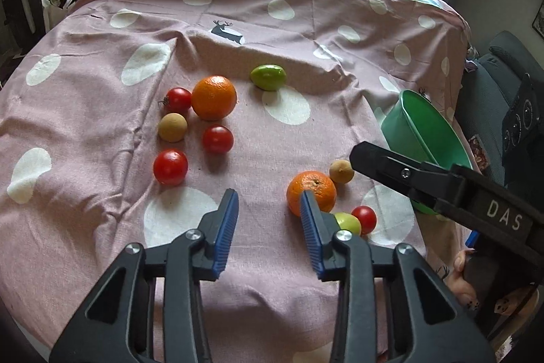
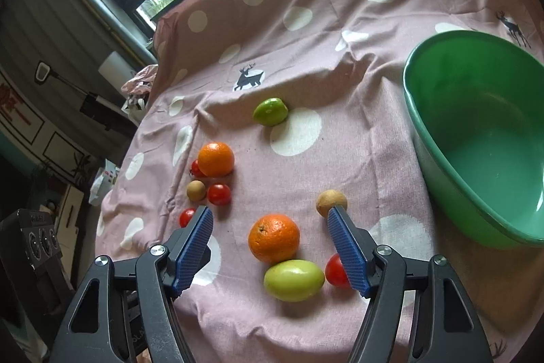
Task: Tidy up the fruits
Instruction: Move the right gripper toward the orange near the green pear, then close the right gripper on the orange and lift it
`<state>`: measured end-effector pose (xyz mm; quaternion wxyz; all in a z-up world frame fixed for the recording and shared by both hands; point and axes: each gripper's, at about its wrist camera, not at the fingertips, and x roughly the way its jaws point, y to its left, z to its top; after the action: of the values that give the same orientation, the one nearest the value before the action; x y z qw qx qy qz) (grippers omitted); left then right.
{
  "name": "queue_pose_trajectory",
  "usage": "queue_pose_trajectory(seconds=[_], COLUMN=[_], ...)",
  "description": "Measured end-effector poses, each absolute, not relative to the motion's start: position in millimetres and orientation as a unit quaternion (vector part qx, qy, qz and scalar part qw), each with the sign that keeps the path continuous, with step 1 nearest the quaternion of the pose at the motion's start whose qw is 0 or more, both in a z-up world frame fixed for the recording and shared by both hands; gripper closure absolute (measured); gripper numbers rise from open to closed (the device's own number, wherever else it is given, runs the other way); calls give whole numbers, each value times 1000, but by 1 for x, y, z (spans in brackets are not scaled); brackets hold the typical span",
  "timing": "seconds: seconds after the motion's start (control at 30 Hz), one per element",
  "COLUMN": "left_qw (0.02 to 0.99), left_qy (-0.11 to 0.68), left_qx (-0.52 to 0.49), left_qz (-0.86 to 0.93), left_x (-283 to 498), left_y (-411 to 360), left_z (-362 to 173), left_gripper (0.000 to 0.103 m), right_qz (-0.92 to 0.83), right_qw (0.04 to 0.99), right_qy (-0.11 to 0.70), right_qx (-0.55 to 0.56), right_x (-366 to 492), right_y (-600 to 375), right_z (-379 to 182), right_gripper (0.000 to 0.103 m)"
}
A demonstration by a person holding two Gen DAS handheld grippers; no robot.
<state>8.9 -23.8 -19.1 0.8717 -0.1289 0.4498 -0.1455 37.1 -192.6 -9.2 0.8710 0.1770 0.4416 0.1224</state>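
Left tongs [image 1: 268, 196] gape above the cloth [image 1: 102, 111], near orange [image 1: 311, 193] just beside

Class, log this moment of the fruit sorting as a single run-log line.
left tongs: open, empty | right tongs: open, above near orange | green basin: empty | fruit: all on cloth

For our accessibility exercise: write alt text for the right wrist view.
The open right gripper hovers over an orange, a green fruit and a tomato on a pink dotted cloth. An empty green bowl sits right.
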Motion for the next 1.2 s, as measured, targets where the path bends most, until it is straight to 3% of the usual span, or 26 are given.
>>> queue_pose_trajectory(seconds=[0.27, 0.37, 0.5, 1.2], left_qw=[852, 847, 855, 828], left_qy=[472, 477, 459, 513], left_qx=[-128, -129, -139, -111], left_qz=[-185, -194, -200, -199], left_x=[34, 51, 52, 48], left_y=[-37, -39, -36, -56], left_z=[-7, 1, -5, -43], left_gripper=[77, 71, 49, 52], right_qz=[138, 143, 140, 156], right_qw=[849, 846, 842, 803], right_qy=[471, 473, 475, 529], right_qx=[193, 203, 214, 226], right_x=[59, 73, 77, 79], right_y=[-197, -201, -207, -196], right_z=[-4, 2, -4, -41], right_gripper=[31, 31, 31, 31])
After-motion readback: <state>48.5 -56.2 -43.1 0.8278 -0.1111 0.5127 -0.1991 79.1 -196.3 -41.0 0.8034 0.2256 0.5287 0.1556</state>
